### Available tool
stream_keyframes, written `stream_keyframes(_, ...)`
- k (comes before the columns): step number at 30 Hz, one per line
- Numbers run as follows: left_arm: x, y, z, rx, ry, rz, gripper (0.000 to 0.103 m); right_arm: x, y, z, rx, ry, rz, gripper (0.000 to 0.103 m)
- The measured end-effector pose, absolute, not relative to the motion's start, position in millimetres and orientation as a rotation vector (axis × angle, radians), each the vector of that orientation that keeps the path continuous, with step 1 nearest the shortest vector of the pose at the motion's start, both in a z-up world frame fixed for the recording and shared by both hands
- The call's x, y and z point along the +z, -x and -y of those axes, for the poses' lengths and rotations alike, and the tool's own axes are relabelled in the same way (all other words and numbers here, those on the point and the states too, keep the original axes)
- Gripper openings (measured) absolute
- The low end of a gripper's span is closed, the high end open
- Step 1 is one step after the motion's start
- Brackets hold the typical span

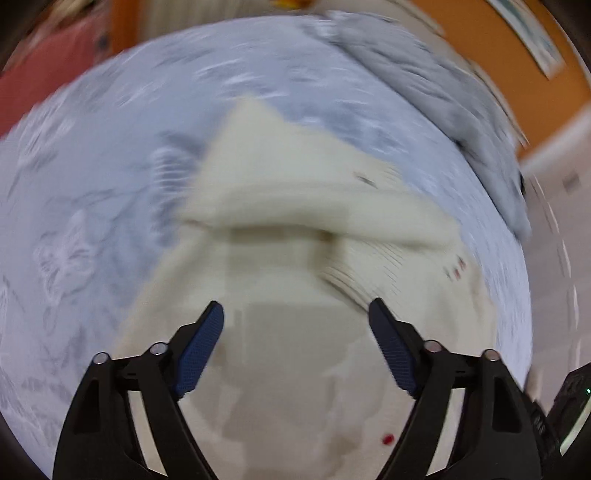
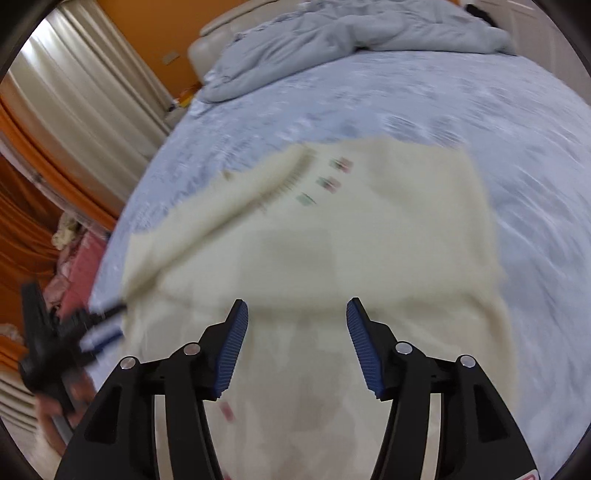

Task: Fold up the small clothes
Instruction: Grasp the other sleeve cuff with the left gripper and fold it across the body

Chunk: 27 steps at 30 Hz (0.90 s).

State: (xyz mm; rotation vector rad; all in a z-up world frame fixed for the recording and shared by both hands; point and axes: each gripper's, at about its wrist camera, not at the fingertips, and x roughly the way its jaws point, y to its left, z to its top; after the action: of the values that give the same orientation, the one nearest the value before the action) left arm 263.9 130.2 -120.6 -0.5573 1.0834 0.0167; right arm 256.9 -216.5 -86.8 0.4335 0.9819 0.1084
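A cream knitted garment (image 1: 295, 192) lies on the pale blue bedspread (image 1: 92, 184), with one part folded across its upper half. Small red and green motifs (image 2: 334, 173) sit beside its ribbed edge. My left gripper (image 1: 295, 306) hovers over the garment's lower part, open, with nothing between its blue pads. My right gripper (image 2: 298, 304) is open too, above the same garment (image 2: 351, 240), its pads clear of the cloth. At the garment's left edge the left gripper (image 2: 107, 325) shows as a dark blur, with a hand behind it. Both views are smeared by motion.
A crumpled grey duvet (image 2: 332, 33) is heaped at the far end of the bed (image 2: 406, 103), against a pale headboard (image 2: 221, 33). Cream curtains (image 2: 74, 92) and an orange wall stand to the left. Pink things (image 2: 81, 273) lie beside the bed's left edge.
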Motion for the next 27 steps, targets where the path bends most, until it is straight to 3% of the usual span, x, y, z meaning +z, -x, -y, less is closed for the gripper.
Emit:
stream_keyframes(8, -142, -292, -168, 0.106, 0.652, -1.103, 0.070, -129, -417, 193, 0.018, -0.492, -1.113, 0.066)
stream_keyframes(9, -143, -291, -168, 0.109, 0.634, -1.104, 0.068, -138, -427, 190, 0.002, -0.488, -1.151, 0.062)
stream_keyframes(10, -143, -292, -165, 0.115, 0.601, -1.105, 0.067, -147, -434, 186, 0.003, -0.485, -1.168, 0.028)
stream_keyframes(11, -143, -293, -160, 0.112, 0.552, -1.103, 0.067, -148, -436, 181, 0.041, -0.483, -1.165, 0.012)
stream_keyframes(15, -145, -283, -158, 0.088, 0.458, -1.100, 0.067, -113, -381, 207, 0.159, -0.602, -0.887, 0.011)
stream_keyframes(18, -149, -279, -156, 0.061, 0.417, -1.091, 0.067, -129, -342, 234, -0.105, -0.468, -0.940, 0.036)
stream_keyframes(22, -151, -275, -149, 0.052, 0.363, -1.078, 0.069, -120, -319, 234, -0.106, -0.524, -0.956, 0.039)
stream_keyframes(23, -151, -273, -149, 0.052, 0.362, -1.076, 0.069, -114, -323, 225, -0.083, -0.539, -0.960, 0.046)
stream_keyframes(24, -151, -272, -148, 0.054, 0.359, -1.074, 0.069, -111, -328, 215, -0.063, -0.556, -0.982, 0.062)
stream_keyframes(27, -152, -271, -147, 0.060, 0.349, -1.074, 0.069, -114, -360, 183, -0.039, -0.603, -1.052, 0.067)
